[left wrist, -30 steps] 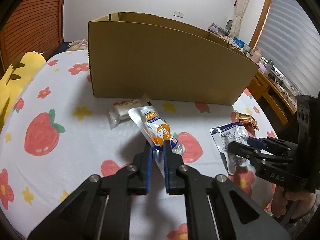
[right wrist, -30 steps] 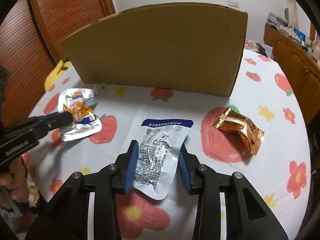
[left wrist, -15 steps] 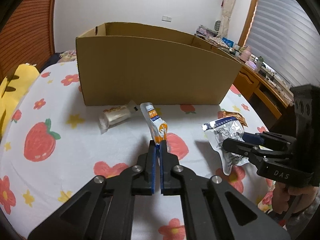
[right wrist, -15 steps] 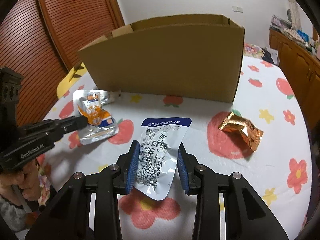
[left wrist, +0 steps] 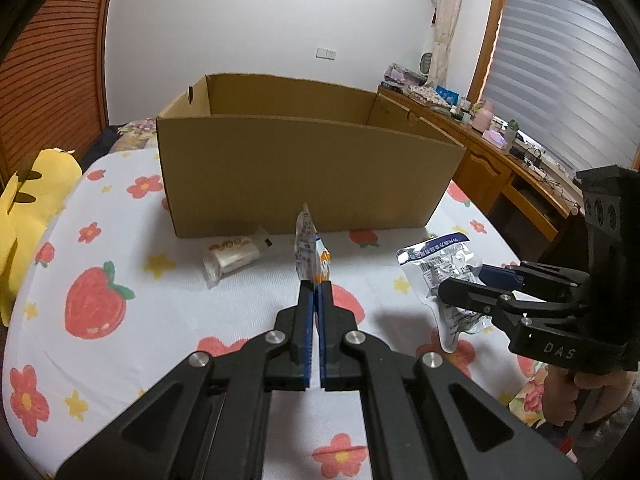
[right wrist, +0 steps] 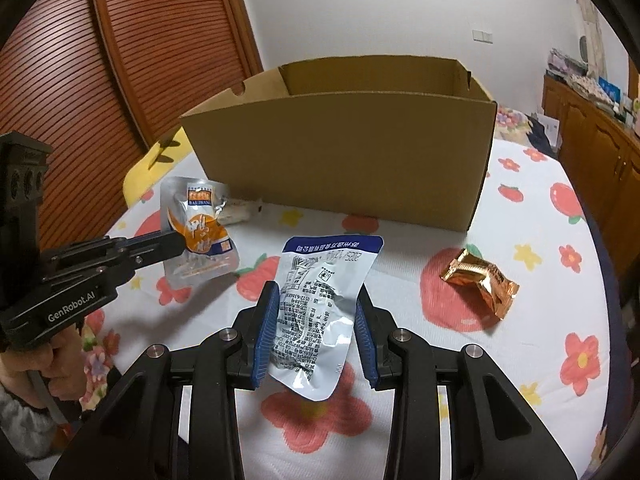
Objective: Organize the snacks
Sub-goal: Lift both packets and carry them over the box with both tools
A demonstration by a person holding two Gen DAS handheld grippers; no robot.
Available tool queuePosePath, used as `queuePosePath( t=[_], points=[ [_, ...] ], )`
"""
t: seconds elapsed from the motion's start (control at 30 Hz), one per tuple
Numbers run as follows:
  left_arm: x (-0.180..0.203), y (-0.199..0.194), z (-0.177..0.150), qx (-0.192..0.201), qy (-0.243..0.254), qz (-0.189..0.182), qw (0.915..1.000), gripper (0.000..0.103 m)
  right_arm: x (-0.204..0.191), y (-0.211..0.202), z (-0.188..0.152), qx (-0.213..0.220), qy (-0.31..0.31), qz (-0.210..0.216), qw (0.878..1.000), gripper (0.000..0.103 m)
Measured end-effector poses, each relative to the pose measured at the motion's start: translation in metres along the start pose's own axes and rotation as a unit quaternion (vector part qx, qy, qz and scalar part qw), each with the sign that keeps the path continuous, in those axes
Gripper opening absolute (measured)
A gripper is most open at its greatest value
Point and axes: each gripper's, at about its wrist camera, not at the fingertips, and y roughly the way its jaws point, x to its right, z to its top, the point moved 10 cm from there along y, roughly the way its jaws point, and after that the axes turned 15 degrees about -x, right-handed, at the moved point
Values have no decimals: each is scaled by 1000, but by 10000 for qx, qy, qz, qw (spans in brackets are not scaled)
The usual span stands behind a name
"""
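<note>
Matt cardboard box (left wrist: 304, 176), glossy foil pouch (right wrist: 320, 300)

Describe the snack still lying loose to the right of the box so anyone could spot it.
Start at the cardboard box on the strawberry-print cloth. Off its front right corner lies a gold foil packet. It alone is metallic orange-gold and crumpled, and no gripper holds it.
</note>
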Motion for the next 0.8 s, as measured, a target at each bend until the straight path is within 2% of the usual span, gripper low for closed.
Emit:
queuePosePath(
  t=[0.23, 0.53, 0.8],
  points=[
    [5, -31, 22, 316, 108, -5, 9994, 0, -7, -21, 12, 225, -85, -22, 9997, 35],
    [3, -62, 66, 670, 338, 146, 9971, 0, -13, -57, 42, 582, -309, -149, 9977, 35],
    [-4, -68, 108, 854, 414, 187, 9953, 0, -10, -73, 74, 738, -429, -362, 9957, 35]
  ],
)
